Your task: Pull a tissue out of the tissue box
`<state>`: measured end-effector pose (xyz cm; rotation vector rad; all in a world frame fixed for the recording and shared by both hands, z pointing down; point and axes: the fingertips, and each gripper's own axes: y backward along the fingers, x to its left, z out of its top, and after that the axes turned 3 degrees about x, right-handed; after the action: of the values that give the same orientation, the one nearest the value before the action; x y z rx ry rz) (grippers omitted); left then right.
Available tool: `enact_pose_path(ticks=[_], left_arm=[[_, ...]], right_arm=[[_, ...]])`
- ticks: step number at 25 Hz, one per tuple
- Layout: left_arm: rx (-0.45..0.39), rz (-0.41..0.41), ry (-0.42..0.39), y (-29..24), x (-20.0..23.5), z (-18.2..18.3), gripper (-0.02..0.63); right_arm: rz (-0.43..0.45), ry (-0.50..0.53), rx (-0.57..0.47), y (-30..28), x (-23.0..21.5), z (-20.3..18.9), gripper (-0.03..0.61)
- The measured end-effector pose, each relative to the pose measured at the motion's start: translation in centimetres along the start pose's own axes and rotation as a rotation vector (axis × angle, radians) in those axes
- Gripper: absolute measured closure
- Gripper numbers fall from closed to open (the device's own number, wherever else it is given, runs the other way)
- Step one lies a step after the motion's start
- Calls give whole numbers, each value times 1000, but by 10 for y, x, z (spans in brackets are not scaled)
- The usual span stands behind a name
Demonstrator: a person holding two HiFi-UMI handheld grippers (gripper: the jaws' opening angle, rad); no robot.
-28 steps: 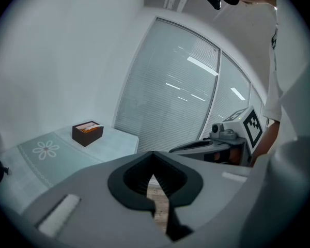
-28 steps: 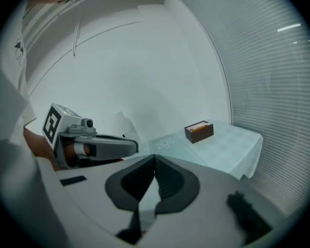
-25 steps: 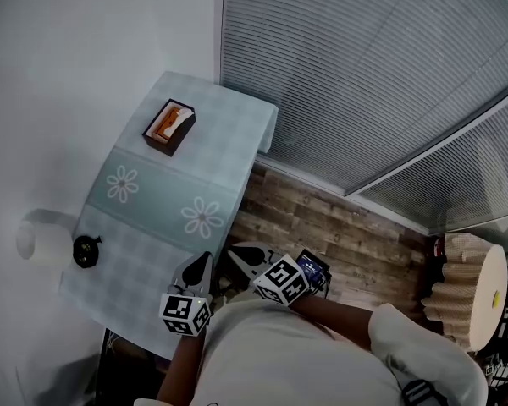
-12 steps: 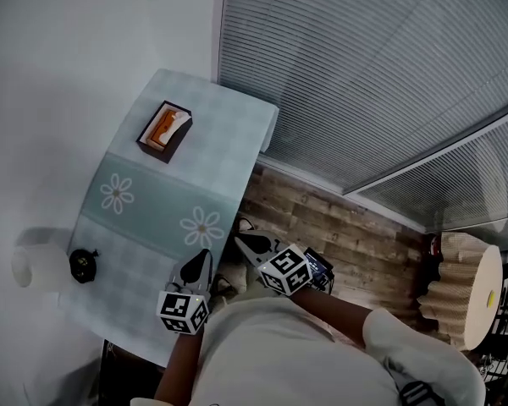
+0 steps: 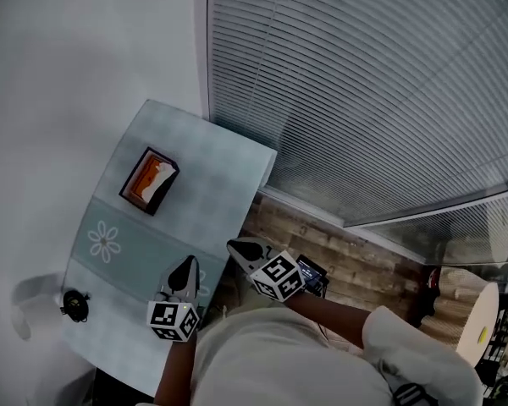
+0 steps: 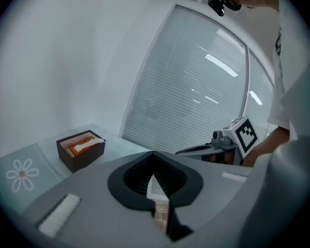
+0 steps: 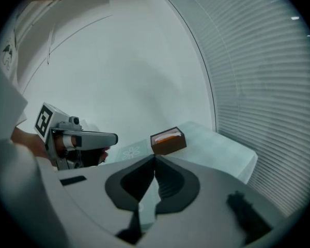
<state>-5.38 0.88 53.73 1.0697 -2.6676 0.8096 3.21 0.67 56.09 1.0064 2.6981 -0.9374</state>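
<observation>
A dark brown tissue box (image 5: 150,180) with an orange inside and a white tissue poking up stands on the far half of a pale checked tablecloth (image 5: 203,176). It shows small and far off in the left gripper view (image 6: 80,149) and the right gripper view (image 7: 168,140). My left gripper (image 5: 186,262) hangs over the near part of the table, jaws shut and empty (image 6: 153,154). Beside it, off the table's right edge, my right gripper (image 5: 234,245) is also shut with nothing in it (image 7: 155,157). Both point toward the box, well short of it.
A small black object (image 5: 74,303) sits at the table's near left corner, next to a white roll (image 5: 25,299). Slatted blinds (image 5: 364,83) run along the right of the table above a wooden floor (image 5: 356,260). A dark device (image 5: 313,271) lies on that floor.
Both grippers have moved forward toward the table, the left one now farther over the cloth. The box has not moved, and both pairs of jaws stay shut.
</observation>
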Motion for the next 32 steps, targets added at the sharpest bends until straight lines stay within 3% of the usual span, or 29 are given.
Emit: enact_pose_path(ticks=[6, 13, 17, 24, 32], left_arm=[[-45, 87, 31, -33, 15, 45, 609], [-73, 127, 38, -35, 31, 59, 609], [-85, 124, 38, -33, 44, 61, 609], [-96, 192, 42, -32, 81, 68, 609], [-48, 275, 118, -53, 140, 48, 609]], right_arm=[[83, 49, 30, -27, -44, 34, 566], [177, 101, 50, -64, -16, 45, 566], [175, 136, 52, -76, -5, 51, 565], [181, 193, 58, -92, -15, 70, 566], [197, 278, 89, -142, -32, 88, 565]])
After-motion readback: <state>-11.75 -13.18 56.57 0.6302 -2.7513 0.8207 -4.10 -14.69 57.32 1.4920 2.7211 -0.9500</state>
